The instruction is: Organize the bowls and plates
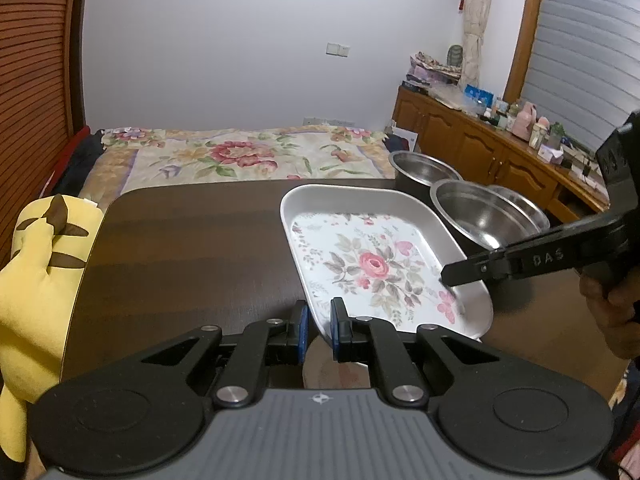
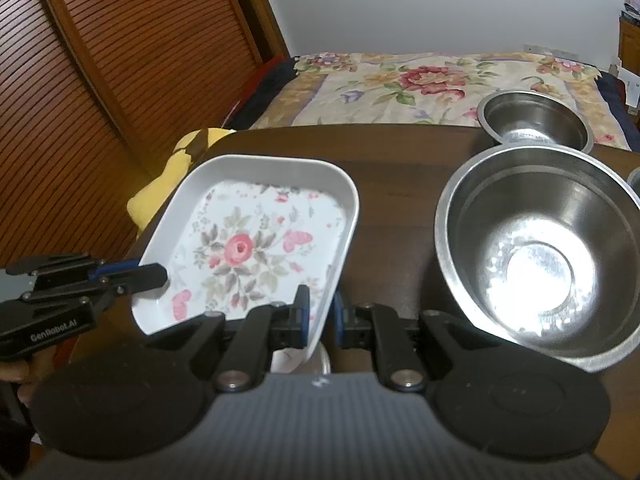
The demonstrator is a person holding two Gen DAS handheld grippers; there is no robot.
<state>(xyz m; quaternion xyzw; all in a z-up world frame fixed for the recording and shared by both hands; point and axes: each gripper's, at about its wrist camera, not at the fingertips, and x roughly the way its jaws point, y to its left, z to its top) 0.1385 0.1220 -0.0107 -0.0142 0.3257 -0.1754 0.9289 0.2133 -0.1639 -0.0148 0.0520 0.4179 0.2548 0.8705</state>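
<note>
A white rectangular tray [image 1: 372,264] with a pink rose print hangs tilted over the dark table [image 1: 192,248]. My left gripper [image 1: 320,312] is shut on its near left rim. My right gripper [image 1: 450,276] comes in from the right and pinches the opposite rim. In the right wrist view the tray [image 2: 248,248] has its near right rim between the right gripper [image 2: 320,304] pads, and the left gripper [image 2: 158,274] clamps the left rim. A large steel bowl [image 2: 536,256] stands right of the tray, with a smaller steel bowl [image 2: 536,120] behind it.
Three steel bowls [image 1: 476,216] cluster at the table's far right corner. A yellow plush toy [image 1: 36,280] lies off the table's left edge. Something pale and round [image 2: 300,360] shows under the tray's near edge. A flowered bed [image 1: 240,156] lies beyond, with a wooden cabinet [image 1: 480,144] at right.
</note>
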